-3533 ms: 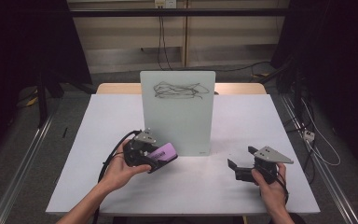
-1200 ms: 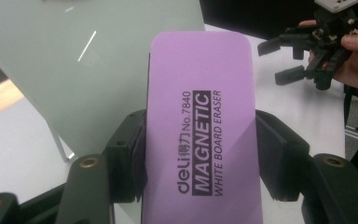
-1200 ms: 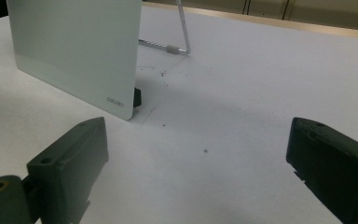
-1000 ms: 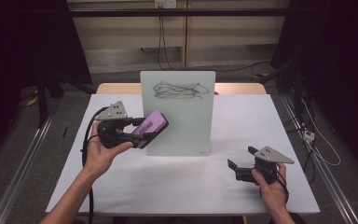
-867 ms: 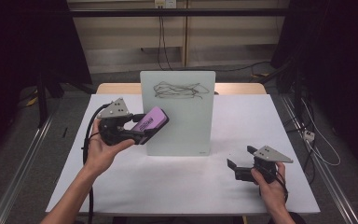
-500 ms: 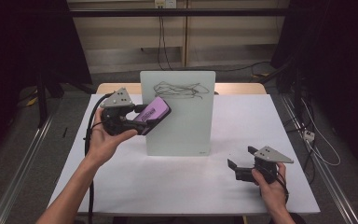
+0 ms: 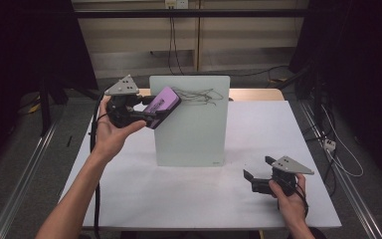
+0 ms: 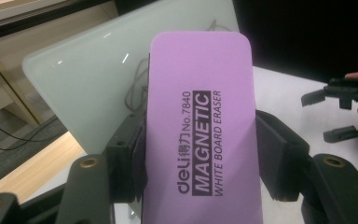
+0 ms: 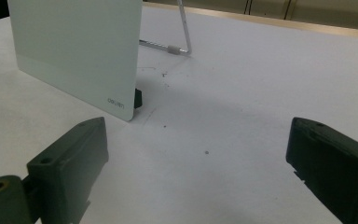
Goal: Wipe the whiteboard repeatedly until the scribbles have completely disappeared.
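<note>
The white desk (image 7: 189, 199) carries a pale glass whiteboard (image 7: 191, 129) that stands upright on a wire prop near the middle, a little toward the far edge. Dark scribbled lines (image 7: 201, 94) run across the board's top part.

The left tongs (image 7: 151, 107) are held in the air above the desk's left half, level with the board's upper left corner. They are clamped on a purple whiteboard eraser (image 7: 161, 105), both jaws pressing its long sides, with its printed back toward the left gripper view, where it reads "MAGNETIC WHITE BOARD ERASER" (image 8: 200, 140). In the high view the eraser's far end overlaps the board's top left corner, just beside the scribbles; whether it touches the glass cannot be told.

The right tongs (image 7: 258, 174) rest low near the desk's near right corner, well apart from the board, their jaws standing wide apart with bare desk between them. They point toward the board's lower right corner (image 9: 121, 105).
</note>
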`<state>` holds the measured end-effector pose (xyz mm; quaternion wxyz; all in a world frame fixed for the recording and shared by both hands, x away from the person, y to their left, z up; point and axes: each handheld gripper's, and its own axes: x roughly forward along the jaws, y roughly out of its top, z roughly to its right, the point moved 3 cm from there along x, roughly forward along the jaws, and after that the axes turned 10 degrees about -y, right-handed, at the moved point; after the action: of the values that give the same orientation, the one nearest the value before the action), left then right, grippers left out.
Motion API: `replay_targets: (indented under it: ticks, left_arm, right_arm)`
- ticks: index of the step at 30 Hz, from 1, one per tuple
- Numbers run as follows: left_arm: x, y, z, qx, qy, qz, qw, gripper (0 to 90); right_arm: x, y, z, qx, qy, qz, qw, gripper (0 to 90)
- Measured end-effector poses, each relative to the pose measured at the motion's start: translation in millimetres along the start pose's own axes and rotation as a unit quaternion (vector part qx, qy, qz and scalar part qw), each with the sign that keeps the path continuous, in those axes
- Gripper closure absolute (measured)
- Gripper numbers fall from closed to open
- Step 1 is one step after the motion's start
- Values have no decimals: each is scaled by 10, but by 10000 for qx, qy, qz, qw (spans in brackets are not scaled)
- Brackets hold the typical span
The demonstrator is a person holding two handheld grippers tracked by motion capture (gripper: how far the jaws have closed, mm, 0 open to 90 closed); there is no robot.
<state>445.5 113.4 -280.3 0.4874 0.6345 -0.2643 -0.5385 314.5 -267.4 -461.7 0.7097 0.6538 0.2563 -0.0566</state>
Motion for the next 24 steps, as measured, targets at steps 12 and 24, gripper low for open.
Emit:
replay_targets:
  ticks: [12, 24]
  left_arm:
    - [53, 137, -75, 55, 62, 26, 10000, 411]
    - [177, 176, -137, 103, 165, -163, 9997, 410]
  right_arm:
    - [9, 6, -4, 22, 20, 6, 10000, 56]
    - [-10, 6, 2, 17, 46, 26, 10000, 54]
